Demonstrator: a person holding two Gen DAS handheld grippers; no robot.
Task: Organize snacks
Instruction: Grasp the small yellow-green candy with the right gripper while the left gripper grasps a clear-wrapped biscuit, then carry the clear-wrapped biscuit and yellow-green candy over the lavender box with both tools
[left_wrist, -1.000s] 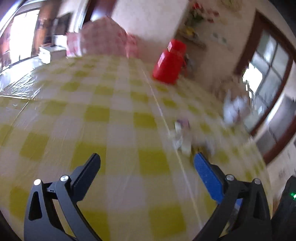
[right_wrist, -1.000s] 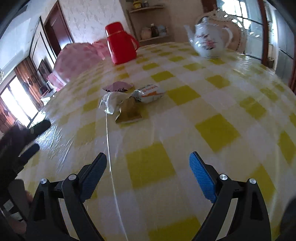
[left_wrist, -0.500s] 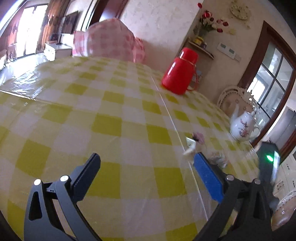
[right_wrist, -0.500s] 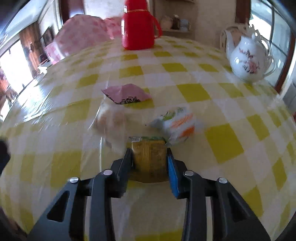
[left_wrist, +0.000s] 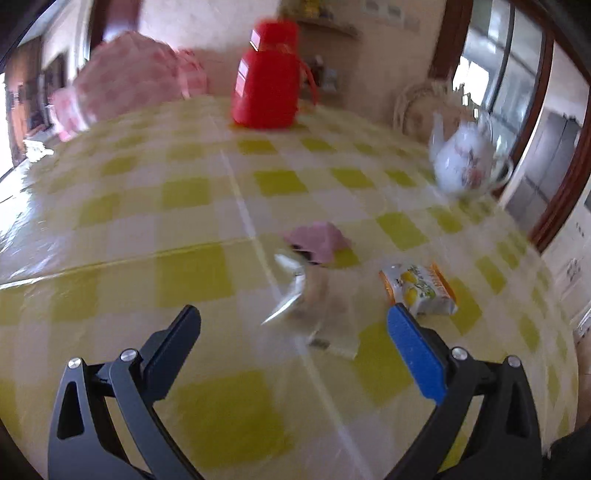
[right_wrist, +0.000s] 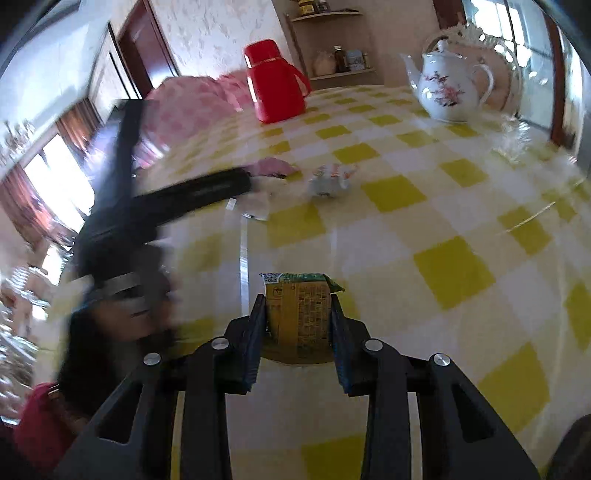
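A yellow-and-white checked tablecloth (right_wrist: 454, 266) under clear plastic covers the table, with a red flask (right_wrist: 275, 83) and a white flowered teapot (right_wrist: 448, 88) standing at its far side and a pink mesh cover (left_wrist: 129, 92) beyond. The right gripper (right_wrist: 298, 325) has its jaws pressed onto a yellow-green snack packet (right_wrist: 299, 310), pinching it by its sides just above the cloth. The left gripper (left_wrist: 293, 343) hangs with its jaws spread wide and nothing between them, above a clear wrapper (left_wrist: 314, 306) lying on the cloth. Near that wrapper lie a pink packet (left_wrist: 317, 242) and a white-and-orange packet (left_wrist: 419, 290), the three close together but blurred.
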